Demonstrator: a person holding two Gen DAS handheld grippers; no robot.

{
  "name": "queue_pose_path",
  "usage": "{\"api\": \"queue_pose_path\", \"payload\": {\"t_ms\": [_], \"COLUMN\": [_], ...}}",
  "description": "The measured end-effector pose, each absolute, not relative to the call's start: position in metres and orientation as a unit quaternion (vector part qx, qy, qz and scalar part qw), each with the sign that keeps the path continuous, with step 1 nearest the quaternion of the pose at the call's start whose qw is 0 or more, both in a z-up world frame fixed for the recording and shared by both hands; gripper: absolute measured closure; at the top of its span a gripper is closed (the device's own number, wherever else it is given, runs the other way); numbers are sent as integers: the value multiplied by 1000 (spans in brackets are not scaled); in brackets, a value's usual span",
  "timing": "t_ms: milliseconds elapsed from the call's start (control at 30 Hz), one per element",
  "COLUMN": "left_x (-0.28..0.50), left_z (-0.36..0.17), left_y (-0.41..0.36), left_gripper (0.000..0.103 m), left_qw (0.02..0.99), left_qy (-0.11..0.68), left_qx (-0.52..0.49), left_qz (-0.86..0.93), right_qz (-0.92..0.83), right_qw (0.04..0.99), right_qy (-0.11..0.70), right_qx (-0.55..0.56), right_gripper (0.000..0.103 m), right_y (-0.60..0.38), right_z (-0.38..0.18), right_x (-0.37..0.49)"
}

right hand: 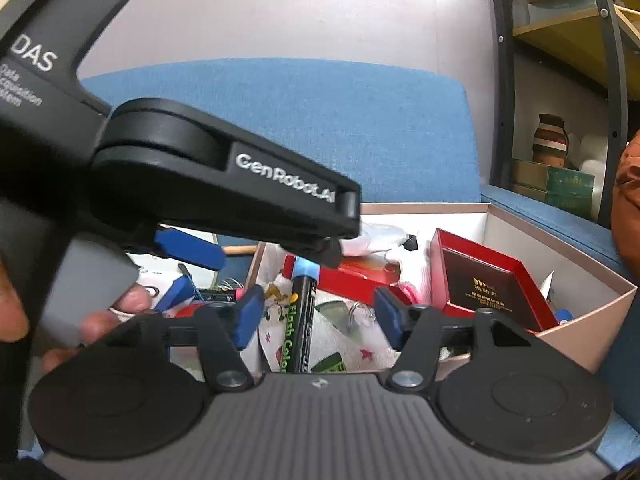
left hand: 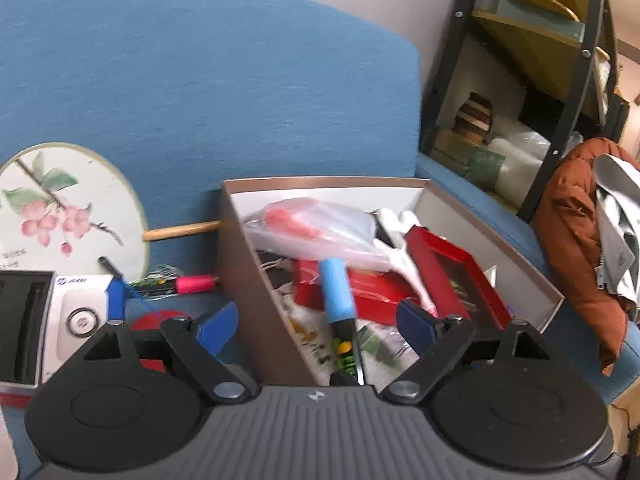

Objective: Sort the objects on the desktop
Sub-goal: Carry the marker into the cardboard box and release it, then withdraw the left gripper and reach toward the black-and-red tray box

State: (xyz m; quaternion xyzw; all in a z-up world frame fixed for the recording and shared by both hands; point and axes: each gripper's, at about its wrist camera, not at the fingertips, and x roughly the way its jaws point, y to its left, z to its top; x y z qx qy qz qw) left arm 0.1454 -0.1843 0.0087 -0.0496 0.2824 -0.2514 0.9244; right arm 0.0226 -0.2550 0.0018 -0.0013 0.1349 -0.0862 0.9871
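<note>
Over the cardboard box [left hand: 256, 280], both grippers hover with jaws spread wide, gripping nothing. Left gripper [left hand: 320, 326] and right gripper [right hand: 318, 316] frame the blue-capped marker [left hand: 340, 300], seemingly lying loose inside.

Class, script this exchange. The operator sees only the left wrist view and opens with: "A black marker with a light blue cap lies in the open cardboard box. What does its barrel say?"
Observer: The right wrist view shows "Flash Color" in yellow-green letters along the black marker with a light blue cap.
Operator: What is inside the open red box to its right?
Observer: The open red box has a dark lining with small gold print on it, too small to read.
Operator: Where does my left hand-held gripper sit?
Observer: The left hand-held gripper hangs open over the left part of the open cardboard box, and one fingertip appears just above the marker's cap.
</note>
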Motion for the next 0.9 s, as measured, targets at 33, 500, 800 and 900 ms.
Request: {"api": "queue_pose_path", "payload": {"t_ms": [33, 500, 800, 900], "left_x": [145, 129, 109, 93], "left_z": [8, 2, -2, -8], "left_y": [-183, -168, -139, -119], "left_gripper": [12, 11, 10, 9], "left_qw": [925, 930, 917, 917], "left_qy": [285, 301, 340, 335], "left_qx": [-50, -34, -56, -89], "left_qz": [-247, -210, -202, -195], "right_qz": [-86, -94, -82, -68], "right_qw": [987, 988, 989, 990], "right_qy": [135, 119, 118, 109], "right_qx": [-3, -5, -33, -52], "right_gripper": [35, 8, 2, 2], "right_y": [-254, -248, -226, -213], "right_z": [1, 2, 6, 9], "right_x": [22, 15, 9, 3]}}
